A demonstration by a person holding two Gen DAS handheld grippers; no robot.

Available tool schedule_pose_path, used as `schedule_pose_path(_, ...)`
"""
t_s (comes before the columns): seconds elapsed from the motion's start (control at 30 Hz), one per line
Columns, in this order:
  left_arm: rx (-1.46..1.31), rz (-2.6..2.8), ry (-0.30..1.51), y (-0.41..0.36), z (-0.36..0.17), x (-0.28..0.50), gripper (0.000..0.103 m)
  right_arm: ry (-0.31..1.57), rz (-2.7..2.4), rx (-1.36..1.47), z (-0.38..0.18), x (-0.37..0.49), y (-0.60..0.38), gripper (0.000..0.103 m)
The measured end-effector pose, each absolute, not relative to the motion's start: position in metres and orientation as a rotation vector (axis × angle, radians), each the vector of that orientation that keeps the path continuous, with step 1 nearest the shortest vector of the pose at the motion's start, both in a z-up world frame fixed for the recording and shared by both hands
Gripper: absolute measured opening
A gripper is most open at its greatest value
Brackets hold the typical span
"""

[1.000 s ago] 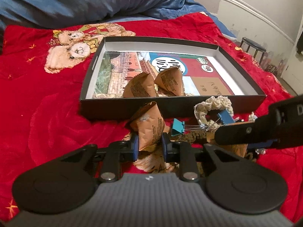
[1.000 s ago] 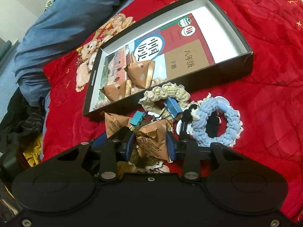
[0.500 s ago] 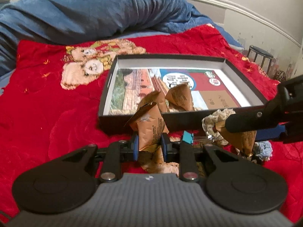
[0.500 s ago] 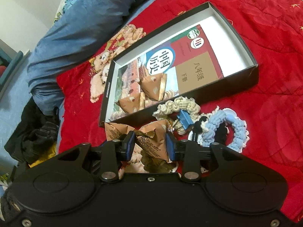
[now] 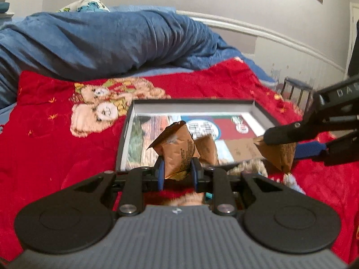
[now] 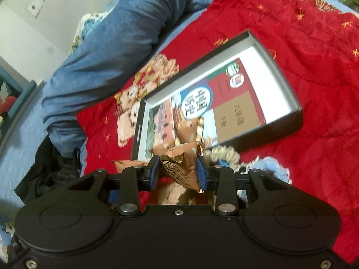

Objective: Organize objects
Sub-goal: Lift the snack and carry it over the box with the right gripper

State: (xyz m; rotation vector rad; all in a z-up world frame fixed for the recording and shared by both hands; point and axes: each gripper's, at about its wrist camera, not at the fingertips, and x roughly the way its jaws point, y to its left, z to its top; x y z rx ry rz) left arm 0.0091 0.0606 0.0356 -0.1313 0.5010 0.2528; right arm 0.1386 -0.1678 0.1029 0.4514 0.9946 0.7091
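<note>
My left gripper (image 5: pixel 176 170) is shut on a brown snack packet (image 5: pixel 177 150) and holds it up in front of the black box (image 5: pixel 125 132). My right gripper (image 6: pixel 178 171) is shut on another brown snack packet (image 6: pixel 181 168); it also shows in the left wrist view (image 5: pixel 278 154), hanging at the box's right near corner. Two more brown packets (image 6: pixel 190 130) lie inside the box on a printed book cover (image 6: pixel 224 98). A cream scrunchie (image 6: pixel 224 154) and a light blue scrunchie (image 6: pixel 273 168) lie on the red blanket before the box.
The red blanket (image 5: pixel 44 139) with a teddy bear print (image 5: pixel 98 112) covers the bed. A rolled blue duvet (image 5: pixel 101 42) lies behind the box. Dark clothes (image 6: pixel 51 174) lie off the bed's left side. A wall and a stool (image 5: pixel 296 89) stand at right.
Both grippers have risen off the blanket with their packets. The box now sits lower and farther in both views, and the loose clips are hidden below the grippers.
</note>
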Motion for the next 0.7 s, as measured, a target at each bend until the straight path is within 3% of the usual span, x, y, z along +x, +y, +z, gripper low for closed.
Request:
schedule_pose_path(0.53, -0.176, 0.137, 0.275, 0.074, 0.077, 0.018, 0.027, 0.803, 0.646, 0.537, 0.146, 0.163, -0.187, 0.033)
schedule_pose_path(0.7, -0.153, 0.092, 0.312, 0.057, 0.084, 0.044, 0.027, 0.787, 0.606, 0.548, 0.145, 0.179, -0.191, 0.033)
